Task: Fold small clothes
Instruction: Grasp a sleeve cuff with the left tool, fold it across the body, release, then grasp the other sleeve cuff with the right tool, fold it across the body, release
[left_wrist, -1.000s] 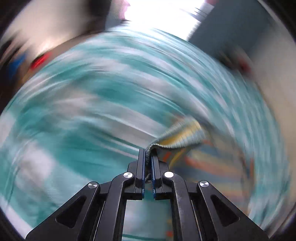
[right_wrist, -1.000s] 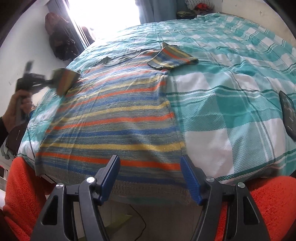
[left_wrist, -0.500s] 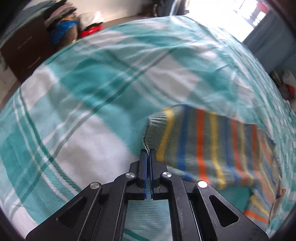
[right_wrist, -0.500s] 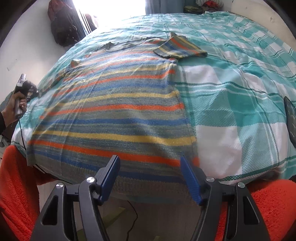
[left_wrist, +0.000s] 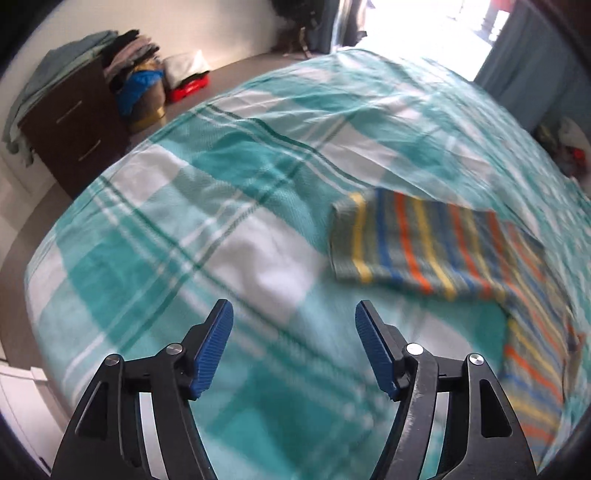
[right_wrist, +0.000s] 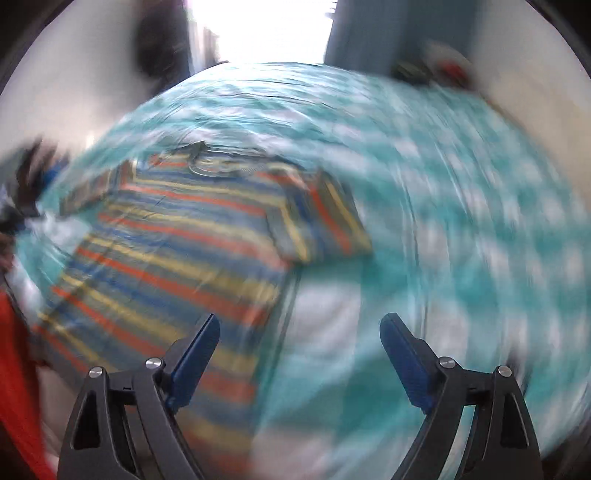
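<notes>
While the striped shirt (right_wrist: 177, 251) lies flat, left tongs (left_wrist: 293, 347) and right tongs (right_wrist: 299, 354) are opening, both empty.

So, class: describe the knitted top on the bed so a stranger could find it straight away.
Start at the bed's teal-and-white checked cover. On it lies the grey knitted top with orange, yellow and blue stripes, spread flat with both sleeves out. It is the only striped thing on the checks.

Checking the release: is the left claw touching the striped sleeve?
Apart. The left wrist view shows the opening left claw empty, bare bedsheet separating it from the sleeve.
</notes>
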